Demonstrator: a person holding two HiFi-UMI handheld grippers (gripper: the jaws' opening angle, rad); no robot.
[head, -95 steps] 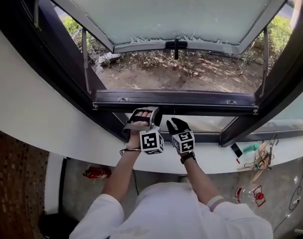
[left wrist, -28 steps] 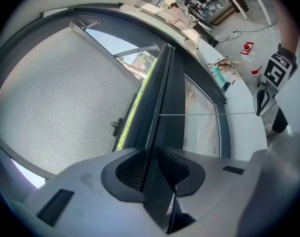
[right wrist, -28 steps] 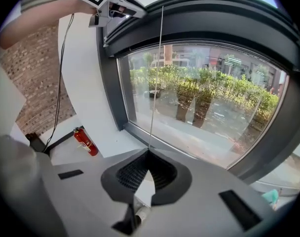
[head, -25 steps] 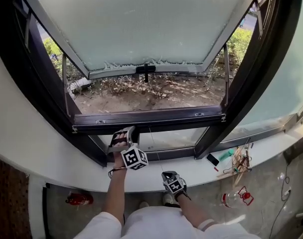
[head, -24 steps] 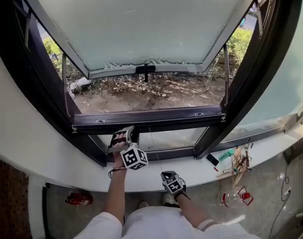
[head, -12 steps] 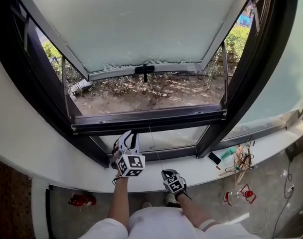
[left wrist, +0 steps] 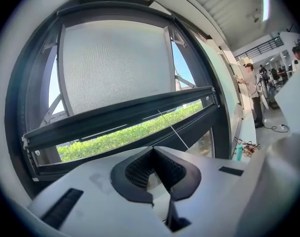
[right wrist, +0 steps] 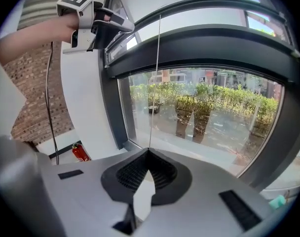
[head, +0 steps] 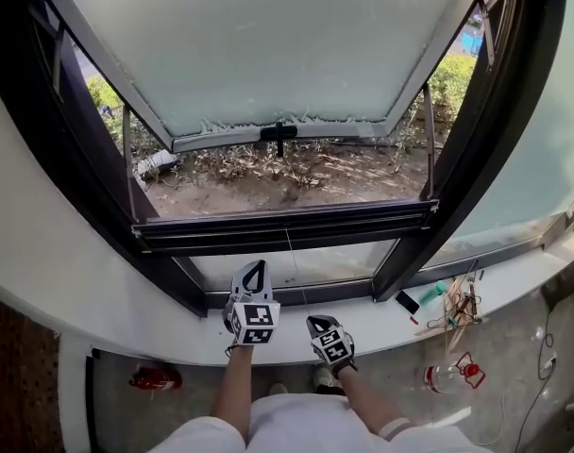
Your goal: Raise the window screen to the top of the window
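Note:
The screen's dark bottom rail (head: 287, 223) lies across the low part of the window opening; it also crosses the left gripper view (left wrist: 120, 115) and the right gripper view (right wrist: 199, 43). A thin pull cord (head: 295, 267) hangs from the rail down to my right gripper (head: 313, 321), which is shut on it just above the sill. In the right gripper view the cord (right wrist: 157, 83) runs straight into the closed jaws of the right gripper (right wrist: 149, 151). My left gripper (head: 253, 264) stands upright below the rail, shut and holding nothing (left wrist: 152, 149), with the cord (left wrist: 172, 127) beside it.
The frosted sash (head: 268, 45) is swung outward over bare ground. On the white sill (head: 126, 328) to the right lie a phone (head: 407, 302), a teal item (head: 433, 291) and some sticks (head: 457, 310). A red extinguisher (head: 155, 377) stands on the floor. People (left wrist: 251, 90) stand far off.
My left gripper has come away from under the rail, shifted right and rolled upright. The right gripper has lifted slightly, still closed on the cord.

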